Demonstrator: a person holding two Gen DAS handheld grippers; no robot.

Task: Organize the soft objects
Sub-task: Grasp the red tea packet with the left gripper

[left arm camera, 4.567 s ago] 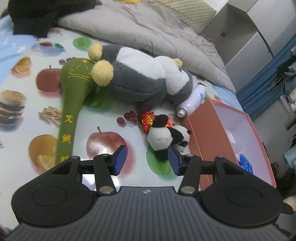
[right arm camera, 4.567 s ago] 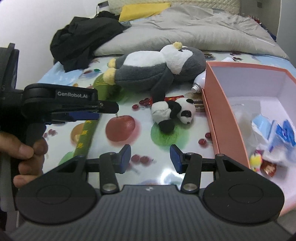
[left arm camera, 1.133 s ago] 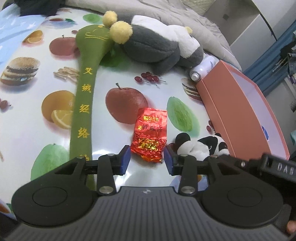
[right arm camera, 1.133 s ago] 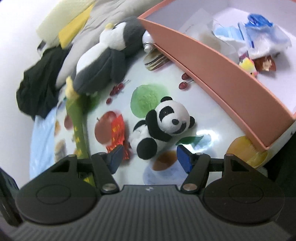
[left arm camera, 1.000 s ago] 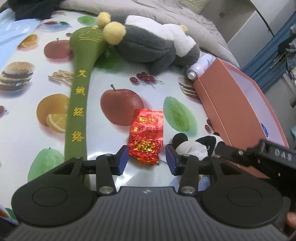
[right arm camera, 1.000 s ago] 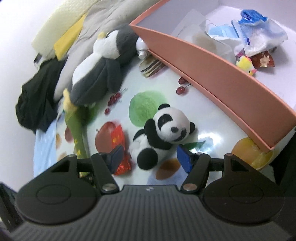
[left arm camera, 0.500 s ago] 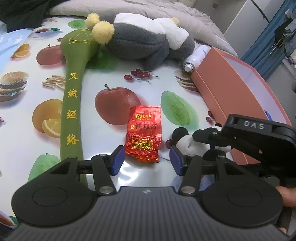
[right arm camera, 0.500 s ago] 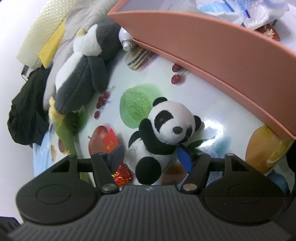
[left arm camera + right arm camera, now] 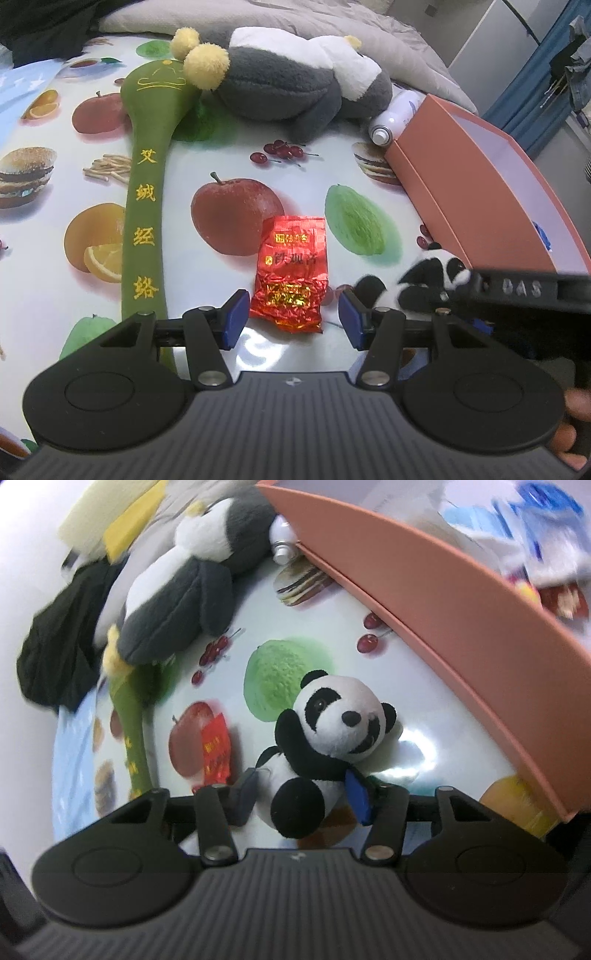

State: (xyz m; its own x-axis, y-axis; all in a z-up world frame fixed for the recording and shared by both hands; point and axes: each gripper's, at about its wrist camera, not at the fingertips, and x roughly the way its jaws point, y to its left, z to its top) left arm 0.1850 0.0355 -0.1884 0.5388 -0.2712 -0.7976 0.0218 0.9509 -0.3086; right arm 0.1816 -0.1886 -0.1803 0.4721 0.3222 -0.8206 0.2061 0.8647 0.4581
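A small panda plush (image 9: 325,734) lies on the fruit-print cloth beside the orange box (image 9: 443,602). My right gripper (image 9: 303,794) has closed on the panda's lower body, its blue pads pressing both sides. In the left wrist view the panda (image 9: 421,277) shows at the right, under the right gripper's arm. My left gripper (image 9: 291,319) is open and empty, its fingers straddling the near end of a red foil packet (image 9: 291,273). A big grey penguin plush (image 9: 291,85) and a long green plush mallet (image 9: 147,184) lie farther back.
The orange box (image 9: 480,184) holds blue-white packets and small items. A white spray can (image 9: 393,118) lies between the penguin and the box. Grey bedding and black clothing (image 9: 55,646) lie at the back. Cupboards and a blue curtain stand at the far right.
My right gripper has moved in over the panda and shut on its lower body. My left gripper has opened a little wider over the red packet.
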